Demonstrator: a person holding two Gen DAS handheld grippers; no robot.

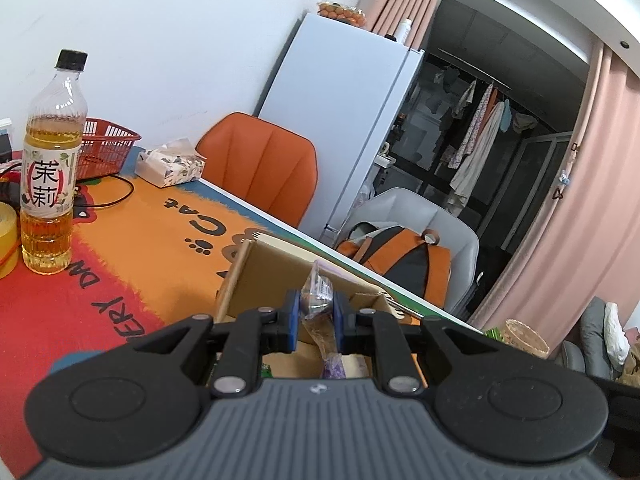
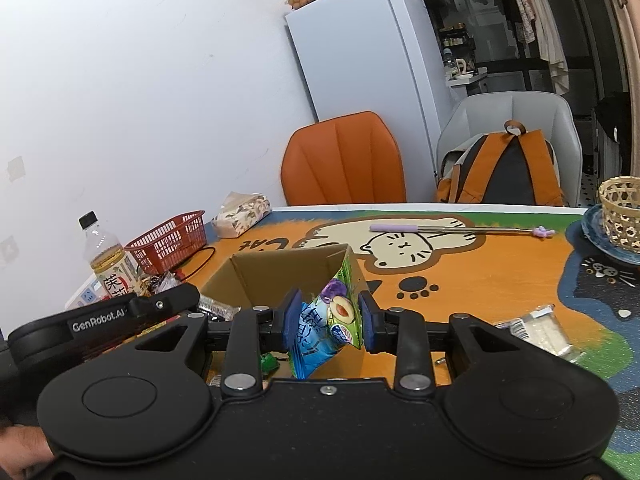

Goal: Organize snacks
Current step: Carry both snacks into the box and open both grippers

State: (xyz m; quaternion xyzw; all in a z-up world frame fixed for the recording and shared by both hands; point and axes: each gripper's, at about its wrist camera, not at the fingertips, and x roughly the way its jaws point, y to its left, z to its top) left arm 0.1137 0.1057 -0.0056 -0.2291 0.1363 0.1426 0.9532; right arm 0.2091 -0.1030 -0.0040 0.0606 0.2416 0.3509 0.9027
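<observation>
An open cardboard box point(image 1: 276, 264) stands on the cat-print table mat; it also shows in the right wrist view point(image 2: 288, 276). My left gripper point(image 1: 317, 312) is shut on a small clear-wrapped snack point(image 1: 318, 292) and holds it over the box. My right gripper point(image 2: 329, 320) is shut on a blue and green plum snack packet point(image 2: 324, 328) at the box's near right corner. The left gripper's body point(image 2: 108, 320) shows at the left of the right wrist view. A white wrapped snack point(image 2: 540, 328) lies on the mat to the right of the box. Small wrappers point(image 2: 216, 308) lie in the box.
A tea bottle point(image 1: 50, 164), a red basket point(image 1: 104, 148) and a tissue pack point(image 1: 170, 164) stand at the table's far left. A purple-handled stick point(image 2: 460, 230) and a woven basket on a blue plate point(image 2: 620, 216) lie far right. An orange chair point(image 2: 344, 160) and a grey chair with a backpack point(image 2: 508, 168) stand behind the table.
</observation>
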